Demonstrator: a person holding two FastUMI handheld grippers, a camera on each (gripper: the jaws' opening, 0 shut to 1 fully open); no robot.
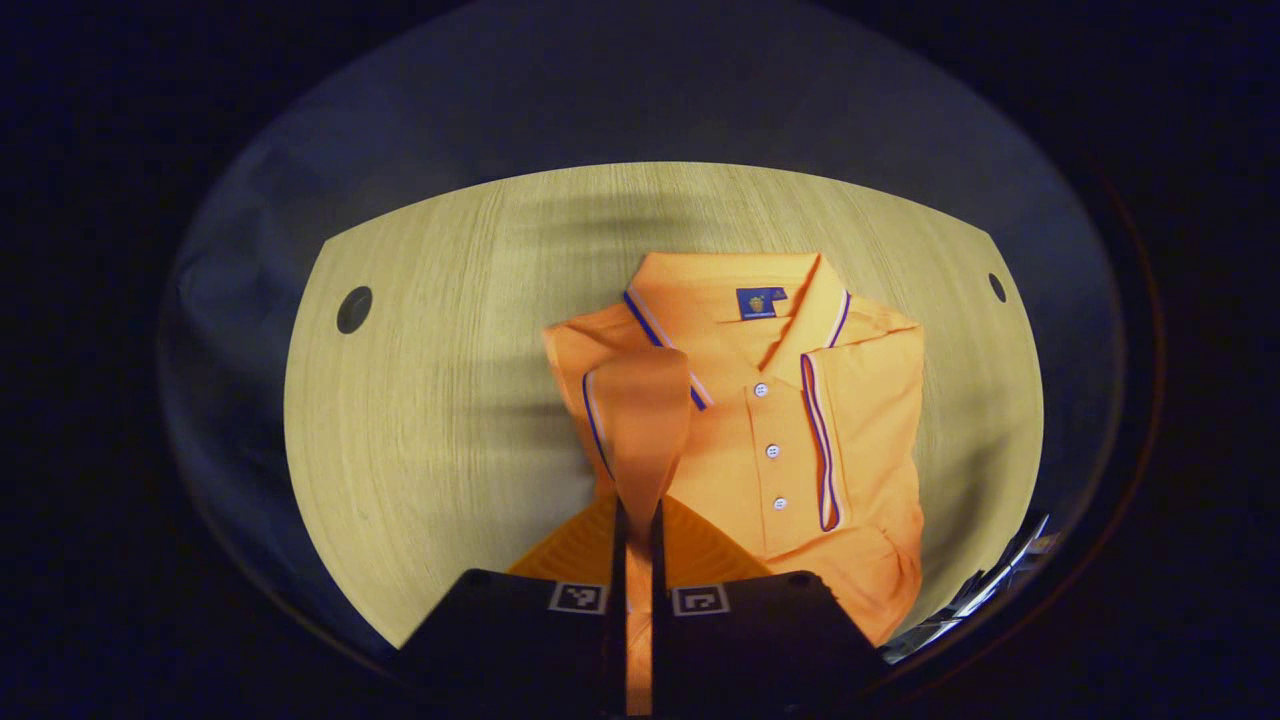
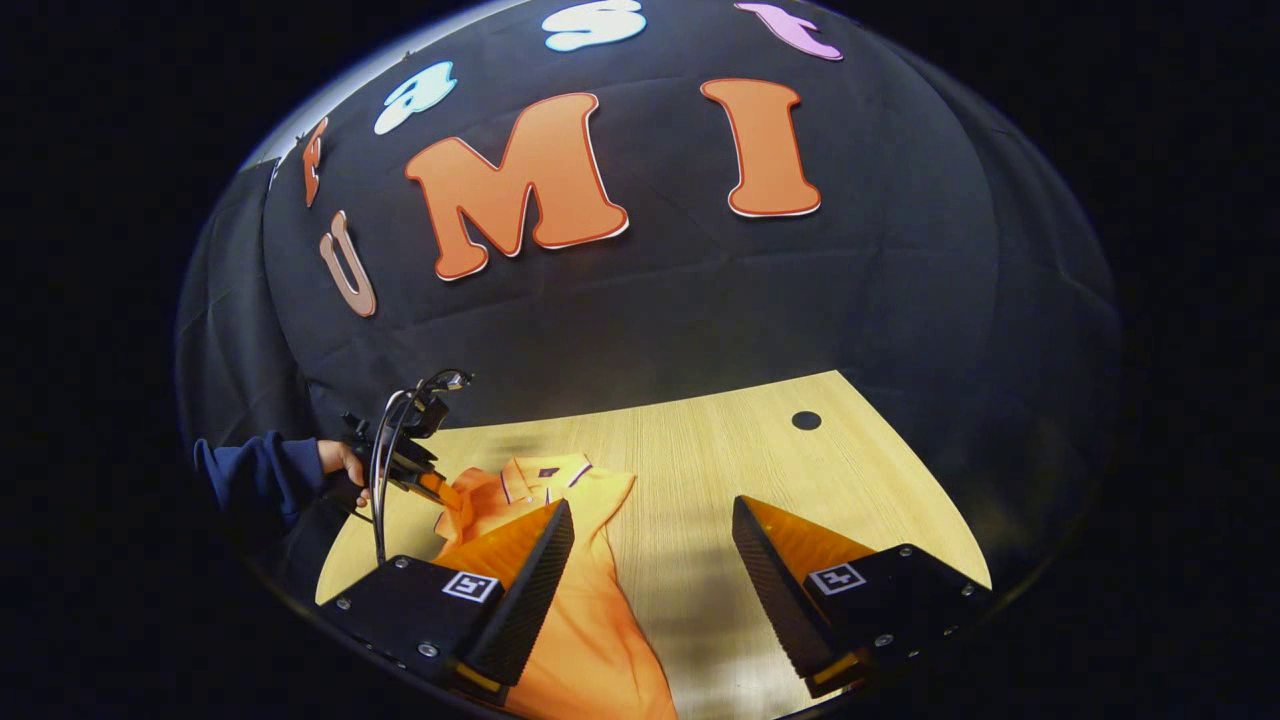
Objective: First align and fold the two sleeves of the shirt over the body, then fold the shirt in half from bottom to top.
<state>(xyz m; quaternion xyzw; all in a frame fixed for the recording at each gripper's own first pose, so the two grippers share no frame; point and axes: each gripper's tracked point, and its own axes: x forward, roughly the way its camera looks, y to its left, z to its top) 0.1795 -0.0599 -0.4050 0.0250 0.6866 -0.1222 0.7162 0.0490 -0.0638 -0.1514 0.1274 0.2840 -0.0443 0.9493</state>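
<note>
A pale wood-grain table with a round dark hole near each far corner carries an orange polo shirt with a blue-and-white trimmed collar and white buttons. The shirt lies face up near the middle of the tabletop, collar toward the far edge. In the left gripper view one sleeve is already folded flat over the body on the right-hand side, its striped cuff running alongside the button placket.

The other sleeve is lifted off the shirt and stretched toward the camera, its cuff end pinched in the left gripper, whose jaws are closed on the fabric with only the cloth between them.

In the right gripper view the right gripper hovers above the table and the shirt's lower part, its jaws wide apart and holding nothing. Farther off in that view, a hand in a dark blue sleeve holds the left gripper over the shirt's collar end.
</note>
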